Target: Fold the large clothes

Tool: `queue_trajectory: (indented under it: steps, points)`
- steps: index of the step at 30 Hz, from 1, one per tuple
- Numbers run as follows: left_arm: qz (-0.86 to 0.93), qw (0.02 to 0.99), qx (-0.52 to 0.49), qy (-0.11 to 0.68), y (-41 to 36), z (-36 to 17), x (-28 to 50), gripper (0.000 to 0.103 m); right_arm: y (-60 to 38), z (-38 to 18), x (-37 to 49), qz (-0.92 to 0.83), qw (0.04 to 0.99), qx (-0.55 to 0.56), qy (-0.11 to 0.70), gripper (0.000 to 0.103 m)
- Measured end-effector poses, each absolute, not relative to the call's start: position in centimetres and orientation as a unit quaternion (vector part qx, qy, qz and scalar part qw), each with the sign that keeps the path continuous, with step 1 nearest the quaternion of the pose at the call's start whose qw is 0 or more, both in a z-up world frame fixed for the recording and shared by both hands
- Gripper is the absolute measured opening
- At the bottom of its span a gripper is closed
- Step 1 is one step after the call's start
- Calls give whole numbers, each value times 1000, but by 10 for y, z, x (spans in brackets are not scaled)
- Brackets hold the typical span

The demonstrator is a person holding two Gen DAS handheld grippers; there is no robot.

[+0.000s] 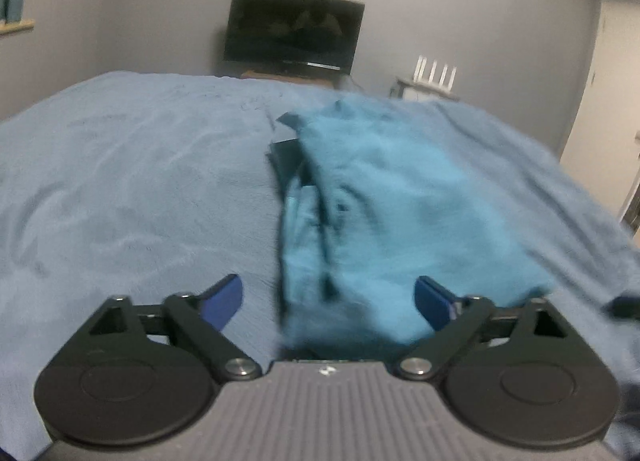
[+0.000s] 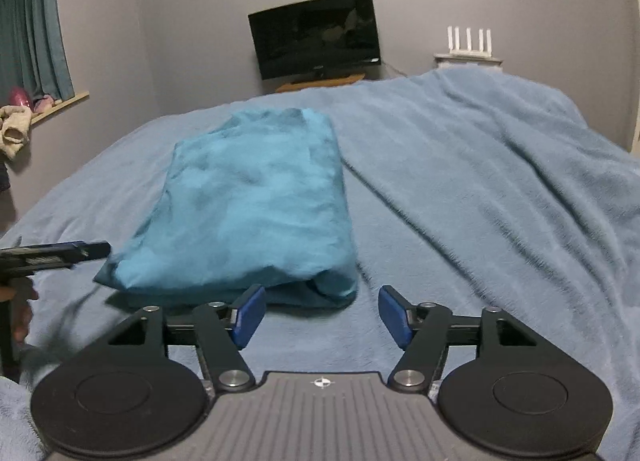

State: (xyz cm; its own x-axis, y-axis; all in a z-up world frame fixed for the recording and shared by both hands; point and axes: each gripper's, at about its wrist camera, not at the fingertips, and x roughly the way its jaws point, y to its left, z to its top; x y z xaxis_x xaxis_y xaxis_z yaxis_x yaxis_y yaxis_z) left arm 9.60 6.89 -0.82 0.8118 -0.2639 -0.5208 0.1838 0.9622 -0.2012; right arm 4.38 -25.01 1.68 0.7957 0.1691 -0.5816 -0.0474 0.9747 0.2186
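Observation:
A teal garment (image 1: pixel 400 201) (image 2: pixel 252 201) lies folded into a thick, roughly rectangular bundle on the light blue blanket (image 1: pixel 120 181) (image 2: pixel 480 181) of a bed. In the left wrist view it is blurred, with a dark inner layer showing along its left edge. My left gripper (image 1: pixel 328 299) is open wide at the bundle's near left end; its blue pads press on nothing. My right gripper (image 2: pixel 323 313) is open just short of the bundle's near right corner, over bare blanket. The right wrist view shows the left gripper (image 2: pixel 56 255) side-on at the bundle's near left corner.
A dark screen (image 1: pixel 294 29) (image 2: pixel 316 35) stands on a low stand by the far wall, with a white router (image 2: pixel 468 41) to its right. A teal curtain (image 2: pixel 28 21) and a sill with small items are at the left. The blanket has ridges at the right.

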Motion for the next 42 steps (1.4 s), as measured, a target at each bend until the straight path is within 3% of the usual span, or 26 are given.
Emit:
queue_trajectory:
  steps: [5, 11, 17, 29, 42]
  points:
    - [-102, 960, 4, 260, 31, -2, 49, 100, -226, -9, 60, 68, 933, 62, 348, 70]
    - [-71, 954, 61, 286, 7, -22, 81, 102, -207, -23, 82, 66, 957, -14, 281, 70]
    - [-39, 947, 61, 314, 13, -47, 104, 102, -219, -21, 92, 56, 975, 21, 215, 70]
    - [-28, 932, 22, 360, 34, -70, 123, 102, -235, -44, 119, 37, 958, 74, 275, 80]
    - [-44, 956, -14, 289, 36, -31, 86, 102, -250, -32, 91, -6, 944, 114, 309, 79]
